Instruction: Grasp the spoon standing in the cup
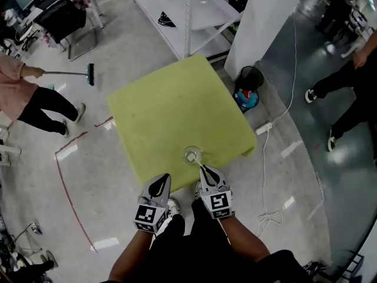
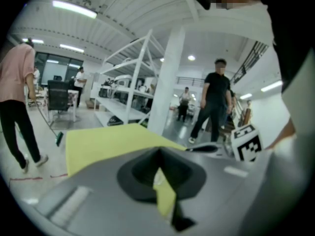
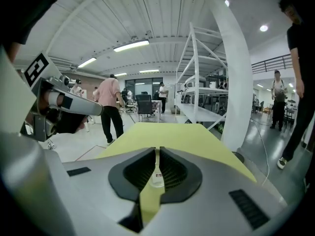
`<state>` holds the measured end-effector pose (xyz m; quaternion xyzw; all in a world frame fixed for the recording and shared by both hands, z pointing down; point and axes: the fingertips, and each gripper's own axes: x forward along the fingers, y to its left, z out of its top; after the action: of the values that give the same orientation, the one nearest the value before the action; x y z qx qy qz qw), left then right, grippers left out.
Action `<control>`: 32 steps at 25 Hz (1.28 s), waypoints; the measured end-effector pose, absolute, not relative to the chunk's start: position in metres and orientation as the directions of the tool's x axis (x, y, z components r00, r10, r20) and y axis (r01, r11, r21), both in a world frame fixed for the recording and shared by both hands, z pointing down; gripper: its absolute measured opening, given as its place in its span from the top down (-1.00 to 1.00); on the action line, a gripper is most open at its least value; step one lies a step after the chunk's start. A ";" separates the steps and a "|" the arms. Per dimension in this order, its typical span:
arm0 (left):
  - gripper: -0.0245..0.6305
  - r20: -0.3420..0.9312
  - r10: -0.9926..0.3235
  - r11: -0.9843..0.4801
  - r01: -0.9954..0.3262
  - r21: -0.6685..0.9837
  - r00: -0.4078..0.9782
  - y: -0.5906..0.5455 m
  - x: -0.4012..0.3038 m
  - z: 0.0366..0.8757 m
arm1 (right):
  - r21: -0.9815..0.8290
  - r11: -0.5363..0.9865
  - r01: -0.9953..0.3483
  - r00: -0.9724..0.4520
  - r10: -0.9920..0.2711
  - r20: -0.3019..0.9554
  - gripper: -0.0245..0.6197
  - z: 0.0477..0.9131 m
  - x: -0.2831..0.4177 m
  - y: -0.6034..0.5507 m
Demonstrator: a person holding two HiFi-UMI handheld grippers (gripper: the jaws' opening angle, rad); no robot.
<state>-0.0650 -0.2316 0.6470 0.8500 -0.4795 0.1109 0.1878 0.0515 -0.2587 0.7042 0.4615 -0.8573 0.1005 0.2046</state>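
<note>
A clear cup [image 1: 192,155] stands near the front edge of the yellow table [image 1: 177,99]. My right gripper [image 1: 203,168] reaches it from the near side. In the right gripper view the jaws of the right gripper [image 3: 157,152] stand almost together on the thin white spoon handle [image 3: 157,167], and the cup's rim [image 3: 156,182] shows just below. My left gripper [image 1: 162,179] hangs off the table's front edge, left of the cup, touching nothing. The left gripper [image 2: 158,152] has its tips together with nothing between them.
A black bin [image 1: 250,78] stands on the floor by the white pillar [image 1: 265,22], with a power strip [image 1: 263,128] and its cable nearby. White shelving [image 1: 188,10] is behind the table. A person with a broom [image 1: 35,93] stands left; other people [image 1: 347,81] stand right.
</note>
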 end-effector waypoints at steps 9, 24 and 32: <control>0.91 0.310 -0.794 -0.485 -0.853 0.193 0.522 -0.232 -0.072 0.618 | 0.033 0.538 -0.843 -0.502 -0.805 0.316 0.84 0.613 0.046 -0.250; 0.91 0.153 -0.824 -0.531 -0.838 0.123 0.545 -0.258 -0.079 0.541 | 0.105 0.487 -0.867 -0.479 -0.873 0.093 0.84 0.486 0.043 -0.245; 0.91 0.106 -0.821 -0.553 -0.828 0.095 0.561 -0.240 -0.078 0.520 | 0.128 0.465 -0.876 -0.462 -0.885 0.057 0.84 0.466 0.046 -0.228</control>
<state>-0.0776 -0.2400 0.5201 0.8808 -0.4681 0.0245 0.0667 0.0458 -0.2280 0.4661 0.5156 -0.8540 -0.0399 0.0576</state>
